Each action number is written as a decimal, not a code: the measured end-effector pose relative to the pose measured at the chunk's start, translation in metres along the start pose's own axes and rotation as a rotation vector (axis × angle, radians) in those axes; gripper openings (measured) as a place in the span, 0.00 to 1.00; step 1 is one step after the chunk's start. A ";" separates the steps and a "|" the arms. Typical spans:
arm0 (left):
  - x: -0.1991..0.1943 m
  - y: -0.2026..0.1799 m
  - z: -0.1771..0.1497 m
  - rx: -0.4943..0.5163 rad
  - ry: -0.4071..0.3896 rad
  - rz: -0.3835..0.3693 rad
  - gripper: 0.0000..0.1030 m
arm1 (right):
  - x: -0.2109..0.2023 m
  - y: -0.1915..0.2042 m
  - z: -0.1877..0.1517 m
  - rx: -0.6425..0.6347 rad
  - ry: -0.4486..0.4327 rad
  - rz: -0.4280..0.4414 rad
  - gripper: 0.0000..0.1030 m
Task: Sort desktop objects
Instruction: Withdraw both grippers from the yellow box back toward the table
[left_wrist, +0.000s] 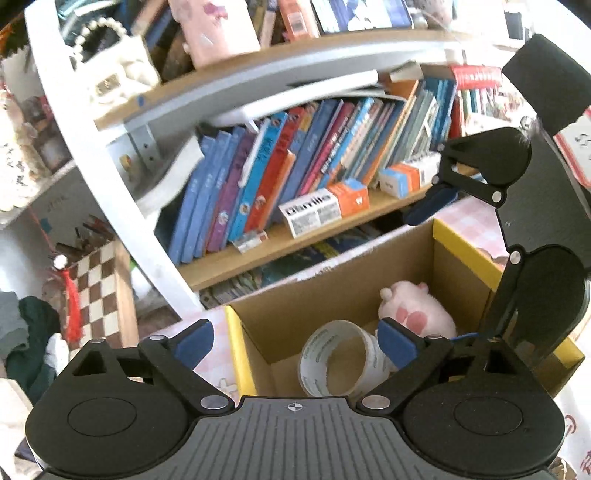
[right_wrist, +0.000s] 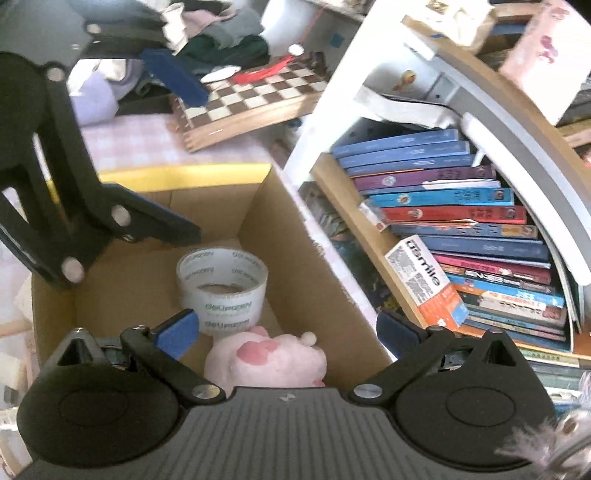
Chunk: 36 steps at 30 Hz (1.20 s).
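Both the left hand-held gripper (left_wrist: 295, 343) and right hand-held gripper (right_wrist: 286, 330) stood wide open, empty, above the cardboard box (right_wrist: 295, 236). Inside lay a tape roll (right_wrist: 221, 284) touching a pink plush toy (right_wrist: 266, 360), beside the bookshelf (right_wrist: 369, 229).

A tabletop (right_wrist: 140, 140) covered in pale pink checked cloth carries an open brown cardboard box with yellow flaps (right_wrist: 295, 236), a wooden brown-and-cream chessboard (right_wrist: 258, 96) and a white bookshelf unit with wooden boards (left_wrist: 110, 155).
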<state>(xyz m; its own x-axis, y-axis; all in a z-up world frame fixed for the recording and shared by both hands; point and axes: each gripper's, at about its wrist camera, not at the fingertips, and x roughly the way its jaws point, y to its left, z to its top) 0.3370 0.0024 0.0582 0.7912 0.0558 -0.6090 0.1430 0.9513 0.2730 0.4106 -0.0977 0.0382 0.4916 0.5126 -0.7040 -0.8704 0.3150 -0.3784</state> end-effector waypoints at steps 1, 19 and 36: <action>-0.004 0.002 0.000 -0.010 -0.006 0.005 0.95 | -0.003 -0.001 0.000 0.011 -0.006 -0.007 1.00; -0.051 0.015 -0.018 -0.110 -0.087 0.001 0.96 | -0.029 -0.001 0.000 0.311 0.023 -0.138 1.00; -0.107 0.025 -0.059 -0.218 -0.189 -0.006 0.97 | -0.111 0.047 -0.019 0.551 -0.139 -0.276 1.00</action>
<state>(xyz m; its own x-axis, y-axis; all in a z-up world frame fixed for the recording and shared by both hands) 0.2208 0.0385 0.0863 0.8906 0.0123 -0.4547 0.0329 0.9953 0.0913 0.3146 -0.1547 0.0871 0.7276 0.4411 -0.5255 -0.5870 0.7967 -0.1441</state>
